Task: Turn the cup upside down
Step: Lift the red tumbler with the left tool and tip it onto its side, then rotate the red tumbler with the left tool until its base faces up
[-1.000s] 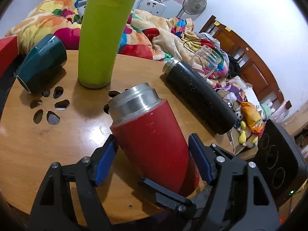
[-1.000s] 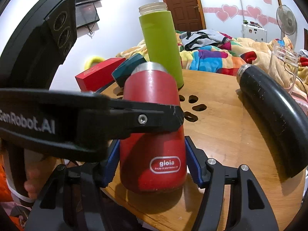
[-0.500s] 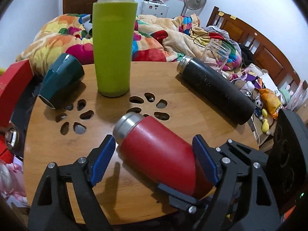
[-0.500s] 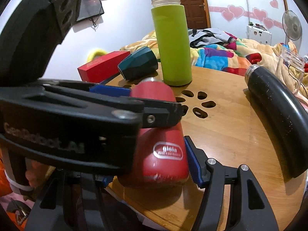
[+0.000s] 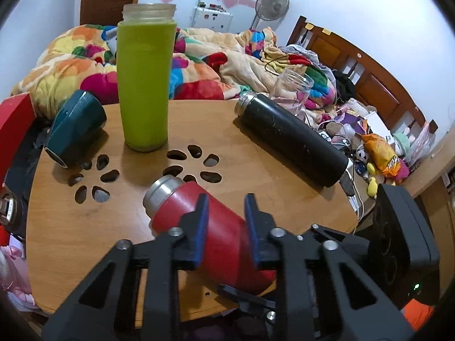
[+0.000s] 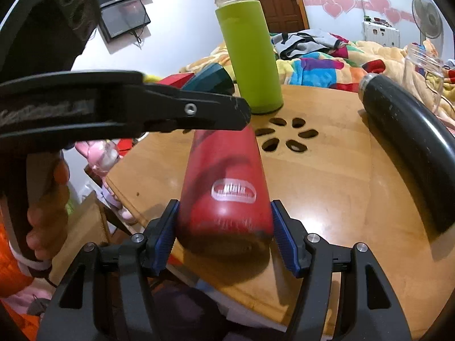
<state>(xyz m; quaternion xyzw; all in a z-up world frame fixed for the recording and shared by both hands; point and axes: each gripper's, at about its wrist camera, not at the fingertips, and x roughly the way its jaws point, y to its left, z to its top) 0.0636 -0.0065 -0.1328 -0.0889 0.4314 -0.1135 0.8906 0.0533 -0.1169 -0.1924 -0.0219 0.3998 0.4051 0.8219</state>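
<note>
The red cup (image 5: 221, 227) with a steel rim lies tilted on its side on the round wooden table (image 5: 270, 170), rim pointing away toward the flower-shaped holes. My right gripper (image 6: 224, 221) is shut on the red cup (image 6: 224, 176) near its base. My left gripper (image 5: 226, 213) hovers above the cup with its jaws narrowed but a gap between them; it holds nothing. In the right wrist view the left gripper's arm (image 6: 142, 110) crosses above the cup.
A tall green cup (image 5: 145, 85) stands upright behind the holes. A black flask (image 5: 290, 139) lies on its side at right, a dark teal cup (image 5: 74, 128) lies at left. A clear jar (image 5: 293, 91) and a red box (image 5: 14, 125) sit at the table's edges.
The red cup has tipped from upright down onto its side. My left gripper has let go of it, risen above it and narrowed its jaws. The right gripper keeps hold.
</note>
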